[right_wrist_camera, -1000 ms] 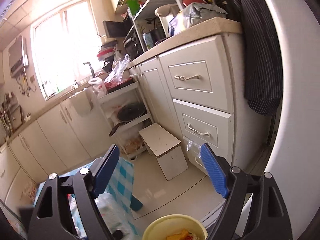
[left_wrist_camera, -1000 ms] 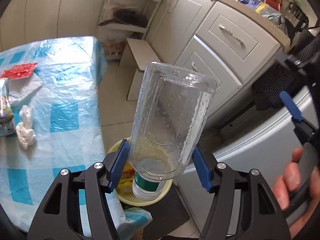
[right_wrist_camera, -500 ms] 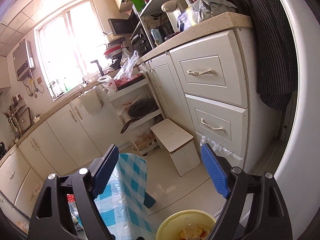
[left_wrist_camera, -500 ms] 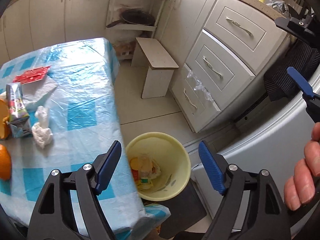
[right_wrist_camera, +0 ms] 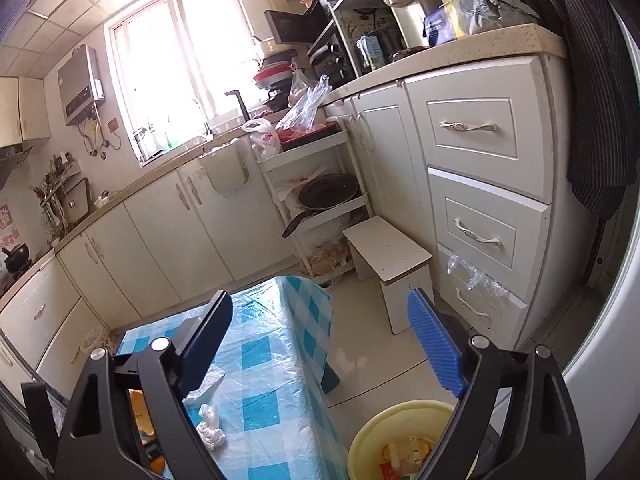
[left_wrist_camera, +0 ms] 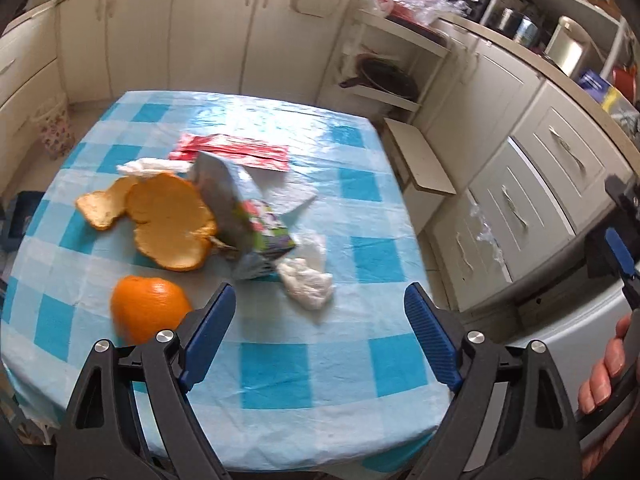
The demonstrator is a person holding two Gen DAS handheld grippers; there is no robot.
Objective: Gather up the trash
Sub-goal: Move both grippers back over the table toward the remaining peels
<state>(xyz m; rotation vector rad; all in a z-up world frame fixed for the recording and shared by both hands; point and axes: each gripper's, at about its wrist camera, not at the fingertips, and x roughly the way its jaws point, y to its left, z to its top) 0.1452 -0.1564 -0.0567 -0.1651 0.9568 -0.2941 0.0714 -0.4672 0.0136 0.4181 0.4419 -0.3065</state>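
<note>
My left gripper [left_wrist_camera: 320, 340] is open and empty above the near edge of the blue checked table [left_wrist_camera: 360, 208]. On the table lie a crumpled white tissue [left_wrist_camera: 306, 282], a tipped juice carton [left_wrist_camera: 244, 220], orange peel [left_wrist_camera: 170, 222], a whole orange [left_wrist_camera: 148, 312] and a red wrapper [left_wrist_camera: 232, 152]. My right gripper [right_wrist_camera: 320, 344] is open and empty, held beside the table above the yellow trash bin [right_wrist_camera: 368, 444], which holds wrappers. The tissue also shows in the right wrist view [right_wrist_camera: 210, 428].
A small white stool [right_wrist_camera: 390, 260] stands on the floor past the table's corner. White drawers [right_wrist_camera: 480, 184] and cabinets line the right and back walls. A shelf rack with a pan [right_wrist_camera: 328, 192] stands in the corner. The white appliance [right_wrist_camera: 608, 344] is at right.
My left gripper let the clear bottle drop into the yellow bin, then swung left from the bin over the table. My right gripper stayed open and shifted slightly.
</note>
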